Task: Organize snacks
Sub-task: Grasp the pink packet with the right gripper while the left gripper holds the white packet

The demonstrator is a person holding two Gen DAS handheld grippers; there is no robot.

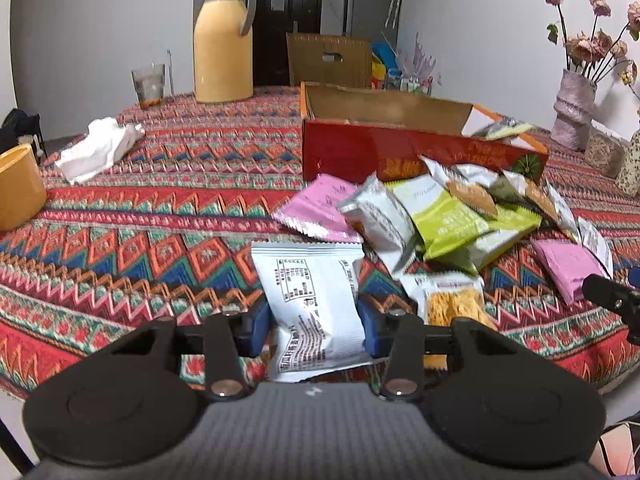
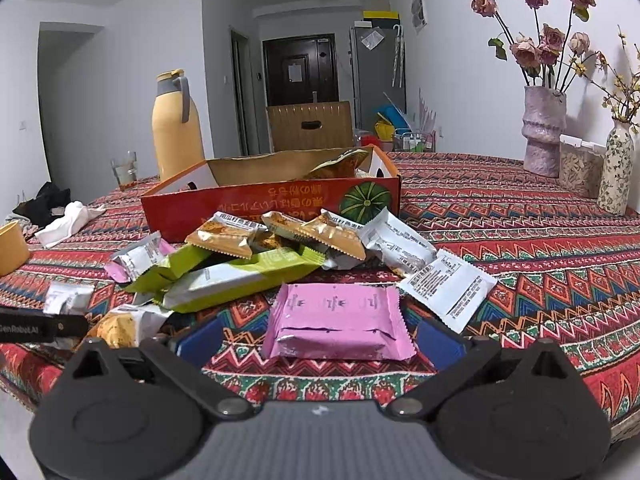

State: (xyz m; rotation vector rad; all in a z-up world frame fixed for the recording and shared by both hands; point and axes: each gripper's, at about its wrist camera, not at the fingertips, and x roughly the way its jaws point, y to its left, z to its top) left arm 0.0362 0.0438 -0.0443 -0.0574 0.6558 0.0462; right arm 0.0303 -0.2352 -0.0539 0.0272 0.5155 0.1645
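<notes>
My left gripper (image 1: 316, 328) is shut on a white snack packet (image 1: 312, 292) with black print, held above the tablecloth. A pile of snack packets (image 1: 440, 216), pink, white, green and orange, lies in front of a red cardboard box (image 1: 400, 156), which is open on top. My right gripper (image 2: 320, 340) is open, its blue pads (image 2: 438, 344) either side of a pink packet (image 2: 340, 320) lying flat on the cloth. The pile (image 2: 260, 256) and the box (image 2: 272, 204) lie beyond it. A packet (image 2: 340, 164) sits inside the box.
A yellow thermos (image 1: 222, 40), a glass (image 1: 149, 84), a white cloth (image 1: 96, 148) and a yellow cup (image 1: 18, 188) stand to the left. Vases with flowers (image 2: 542, 128) and a jar (image 2: 580, 164) stand at the right. A chair (image 2: 310, 124) is behind the table.
</notes>
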